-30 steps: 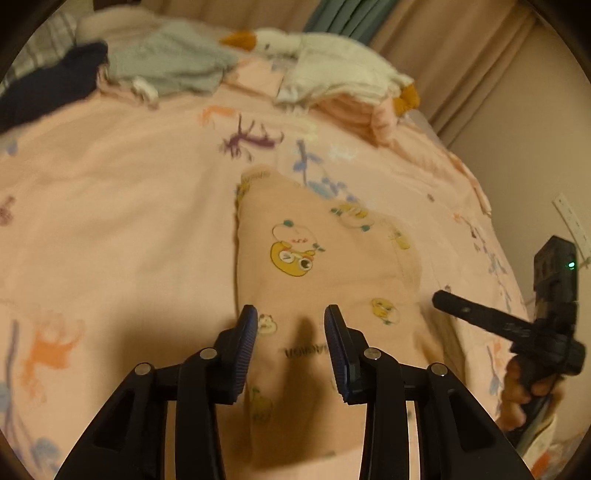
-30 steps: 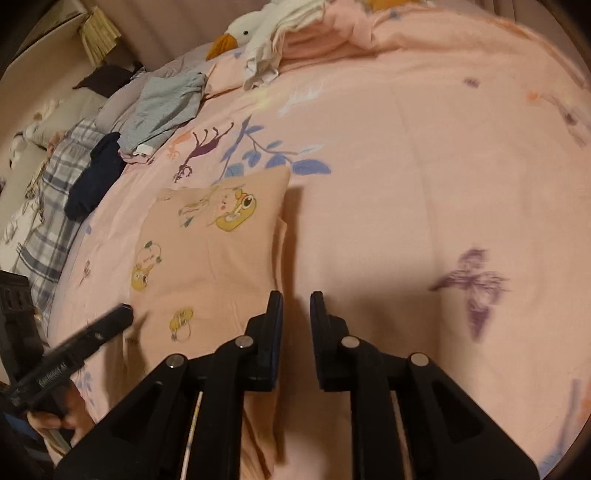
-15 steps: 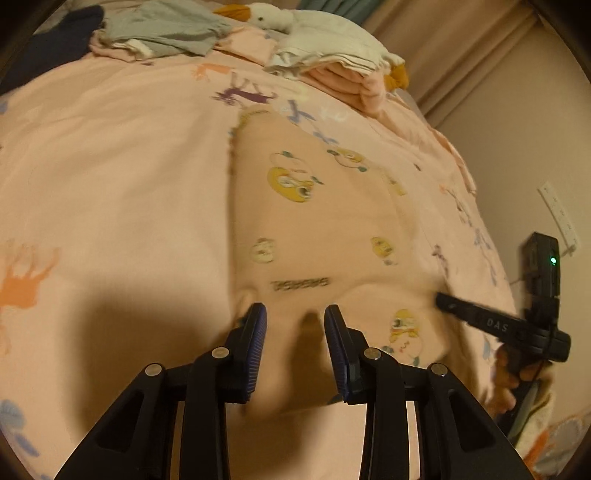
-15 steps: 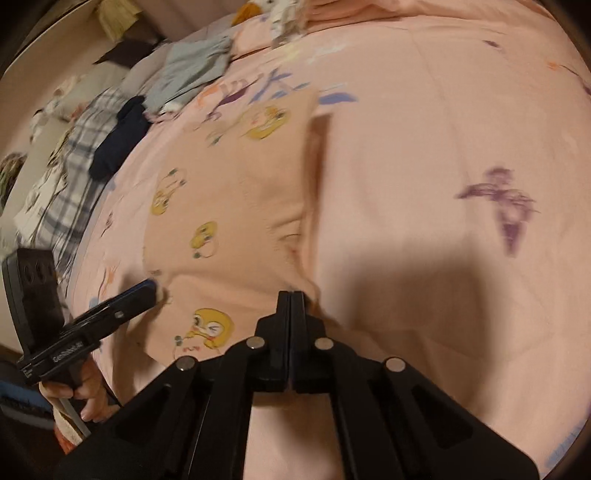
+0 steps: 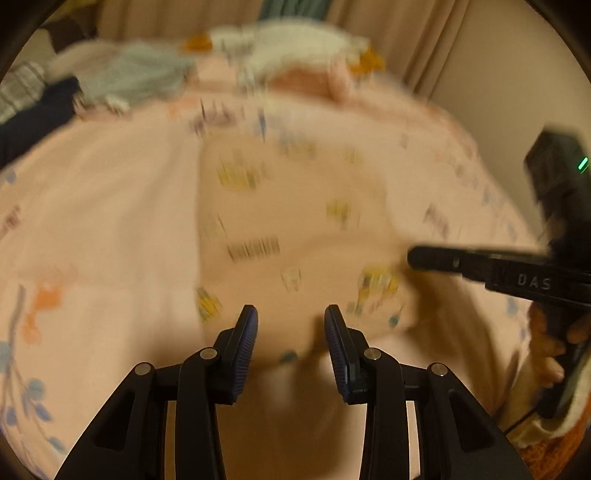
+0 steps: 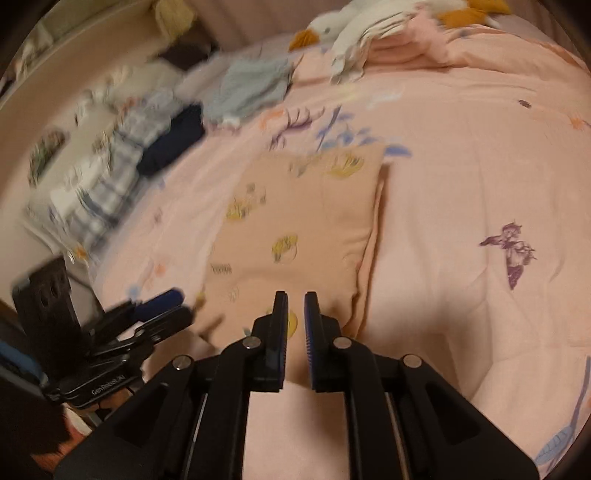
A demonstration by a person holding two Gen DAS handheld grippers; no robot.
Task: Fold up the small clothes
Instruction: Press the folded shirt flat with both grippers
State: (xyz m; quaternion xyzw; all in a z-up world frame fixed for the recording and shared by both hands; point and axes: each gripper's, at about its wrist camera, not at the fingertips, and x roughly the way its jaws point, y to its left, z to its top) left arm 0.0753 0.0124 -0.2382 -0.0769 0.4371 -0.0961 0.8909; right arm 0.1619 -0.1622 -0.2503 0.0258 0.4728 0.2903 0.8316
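A small peach garment [image 5: 295,221] with yellow cartoon prints lies folded lengthwise on the pink bedspread [image 5: 103,206]; it also shows in the right wrist view [image 6: 306,221]. My left gripper [image 5: 291,317] is open and empty, just above the garment's near edge. My right gripper [image 6: 295,302] has its jaws a narrow gap apart and holds nothing, over the garment's near right corner. The right gripper also shows in the left wrist view [image 5: 480,266], and the left gripper in the right wrist view [image 6: 155,310]. The left wrist view is blurred.
A white plush goose [image 6: 369,26] and folded pink cloth lie at the head of the bed. A grey-blue garment [image 6: 251,88], a navy one [image 6: 170,144] and plaid cloth [image 6: 110,177] lie at the far left. A wall [image 5: 498,85] stands on the right.
The right gripper, shut half a second ago, has opened slightly and pulled back. The left gripper has lifted and drawn back from the garment's near edge, staying open. Both cameras are moving.
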